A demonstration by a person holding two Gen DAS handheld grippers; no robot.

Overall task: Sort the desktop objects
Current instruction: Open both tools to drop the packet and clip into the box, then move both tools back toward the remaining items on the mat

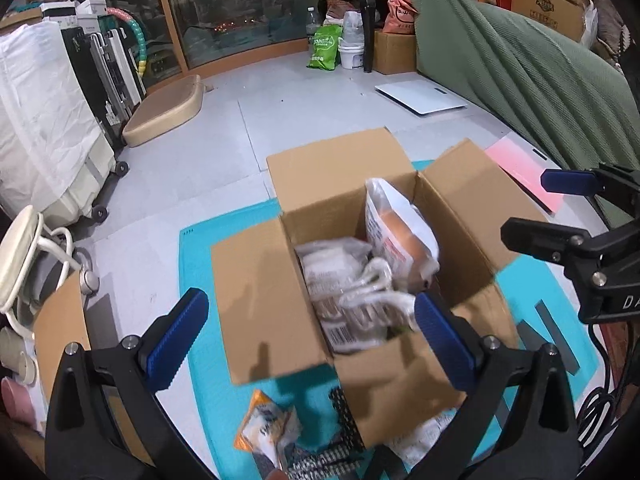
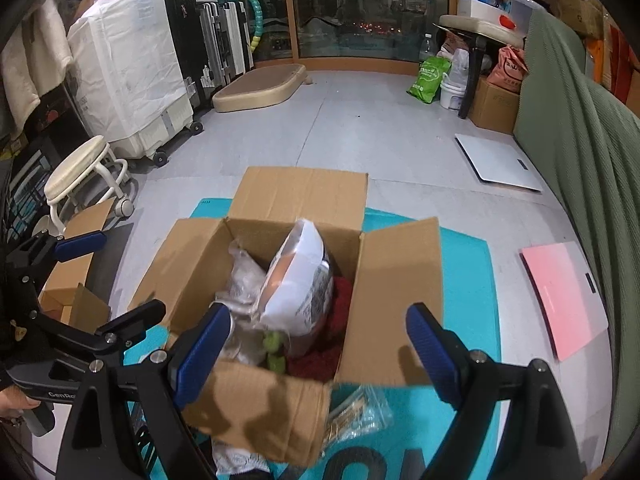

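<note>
An open cardboard box [image 1: 256, 304] [image 2: 192, 272] stands on a teal mat [image 1: 200, 264] [image 2: 468, 280]. Inside it a white-and-orange snack bag [image 1: 400, 232] [image 2: 300, 280] stands upright among clear wrapped packets [image 1: 344, 280] [image 2: 244, 276], beside something red [image 2: 340, 296]. In front of the box lie an orange-white packet [image 1: 264, 428], a black patterned piece [image 1: 340, 420] and a clear packet [image 2: 356, 412]. My left gripper [image 1: 312, 336] [image 2: 108, 280] hovers open over the box's near side, nothing between its pads. At the box's right my right gripper [image 2: 320, 344] [image 1: 540, 210] also stands open and holds nothing.
On the grey floor to the right lie a pink folder [image 2: 564, 296] and a white board [image 2: 496, 164], along a green covered sofa [image 2: 592, 168]. At left are a white stool [image 2: 76, 172], a small cardboard box [image 2: 72, 276] and covered suitcases [image 2: 128, 64].
</note>
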